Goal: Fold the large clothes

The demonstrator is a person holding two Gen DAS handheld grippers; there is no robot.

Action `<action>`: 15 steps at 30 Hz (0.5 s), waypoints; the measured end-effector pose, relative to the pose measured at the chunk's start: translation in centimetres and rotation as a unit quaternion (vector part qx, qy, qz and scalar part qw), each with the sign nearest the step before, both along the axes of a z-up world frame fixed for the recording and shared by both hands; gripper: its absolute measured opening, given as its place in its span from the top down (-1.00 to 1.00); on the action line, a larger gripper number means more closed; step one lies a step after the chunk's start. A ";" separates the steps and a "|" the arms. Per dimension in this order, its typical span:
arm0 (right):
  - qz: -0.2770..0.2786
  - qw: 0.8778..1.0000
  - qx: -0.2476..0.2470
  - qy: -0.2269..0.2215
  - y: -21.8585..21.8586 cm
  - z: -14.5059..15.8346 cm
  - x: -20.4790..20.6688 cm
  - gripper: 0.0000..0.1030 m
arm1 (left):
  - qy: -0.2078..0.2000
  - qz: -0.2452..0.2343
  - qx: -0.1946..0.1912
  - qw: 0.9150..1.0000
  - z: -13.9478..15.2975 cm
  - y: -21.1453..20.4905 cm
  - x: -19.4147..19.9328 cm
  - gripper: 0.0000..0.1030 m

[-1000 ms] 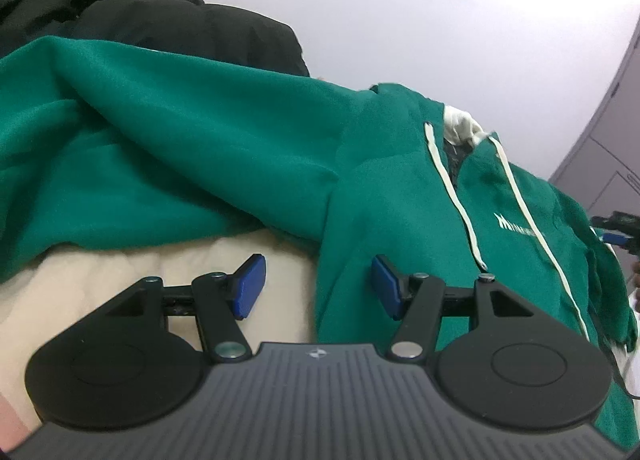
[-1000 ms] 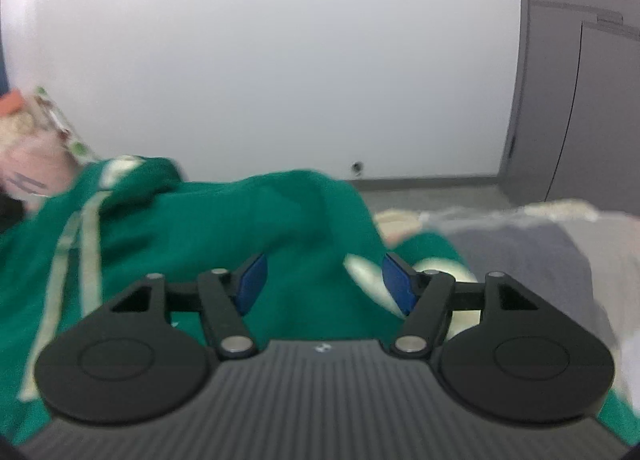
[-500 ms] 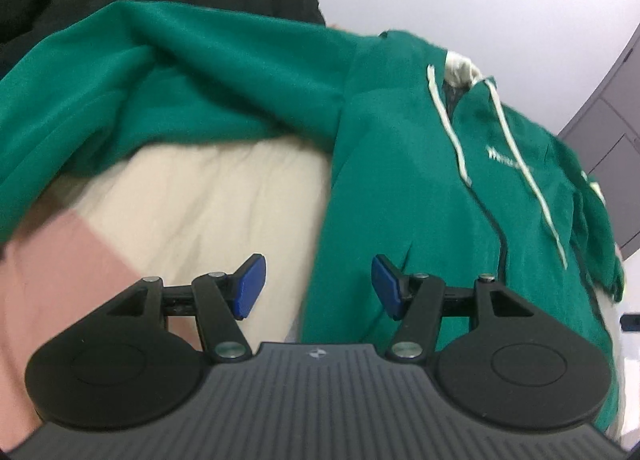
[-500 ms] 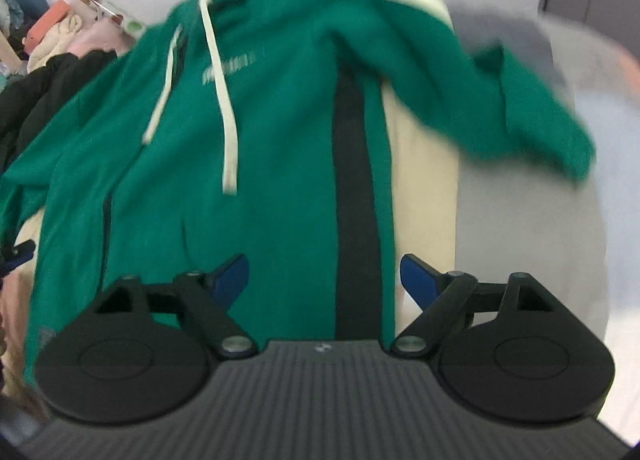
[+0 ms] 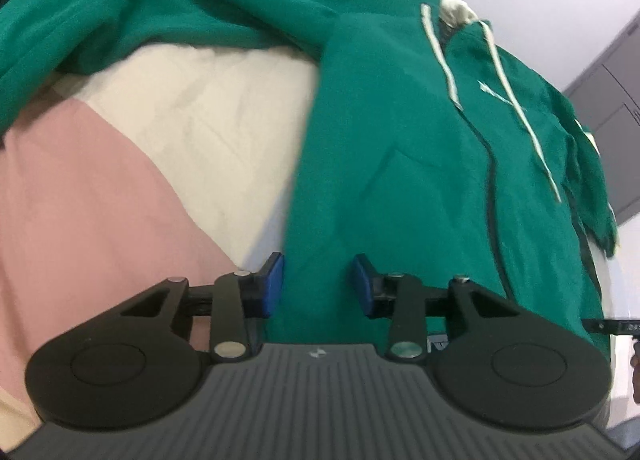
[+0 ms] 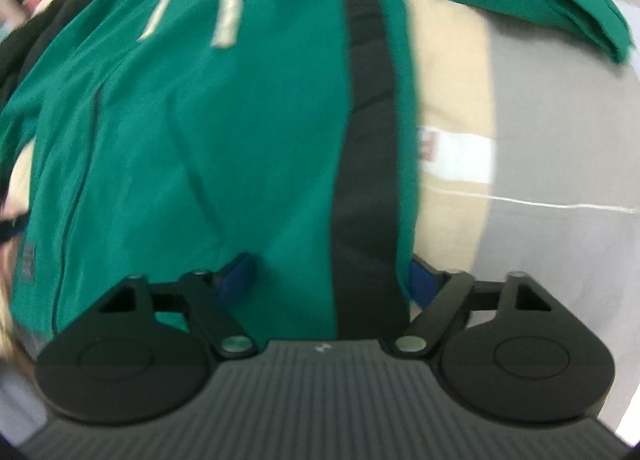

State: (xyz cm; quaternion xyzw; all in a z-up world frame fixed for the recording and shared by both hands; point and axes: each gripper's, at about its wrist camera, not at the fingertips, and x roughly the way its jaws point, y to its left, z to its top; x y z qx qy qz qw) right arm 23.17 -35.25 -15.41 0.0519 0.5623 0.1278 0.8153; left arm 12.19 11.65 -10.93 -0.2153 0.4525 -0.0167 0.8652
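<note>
A green hoodie (image 5: 400, 180) with cream drawstrings (image 5: 440, 60) lies face up on a bed. My left gripper (image 5: 318, 286) points down at its lower left edge. The jaws are closing, with that edge of cloth in the gap and the blue pads (image 5: 274, 280) still apart. In the right wrist view the hoodie (image 6: 200, 140) shows a black side stripe (image 6: 364, 140). My right gripper (image 6: 328, 280) straddles that stripe at the lower right edge. Its jaws are closing and still wide, and the cloth partly hides the right pad (image 6: 420, 280).
Cream bedding (image 5: 200, 108) and a pink patch (image 5: 80, 220) lie left of the hoodie. Its left sleeve (image 5: 120, 8) stretches away at the top. On the right are tan bedding (image 6: 452, 80), a grey cover (image 6: 560, 140) and the other sleeve (image 6: 580, 0). A grey cabinet (image 5: 616, 100) stands behind.
Both grippers have tipped down and drawn near the hoodie's lower edges. The right one swung from facing the wall to over the black stripe. The left jaws have narrowed.
</note>
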 end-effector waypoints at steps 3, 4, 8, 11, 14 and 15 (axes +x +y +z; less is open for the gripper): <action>0.034 0.999 -0.017 -0.012 1.3 0.3 -0.3 0.17 | -0.004 0.002 -0.004 1.000 0.5 -0.7 -1.2 0.55; 0.044 0.999 -0.023 -0.018 1.7 0.8 -0.4 0.51 | -0.009 0.006 0.004 1.000 0.8 -0.9 -1.6 0.57; 0.086 0.993 -0.051 -0.063 3.4 3.4 -1.1 0.74 | -0.026 0.014 0.024 0.999 3.0 -1.4 -3.8 0.74; 0.098 0.989 -0.060 -0.097 4.0 6.3 -2.5 0.79 | -0.036 -0.004 0.023 0.999 5.1 -1.2 -5.3 0.75; 0.110 0.985 -0.062 -0.120 4.0 9.1 -4.2 0.80 | -0.027 -0.020 0.030 0.999 6.4 -1.3 -6.7 0.75; 0.116 0.984 -0.062 -0.120 3.5 9.7 -4.5 0.80 | -0.022 -0.023 0.036 0.999 6.6 -1.5 -7.0 0.75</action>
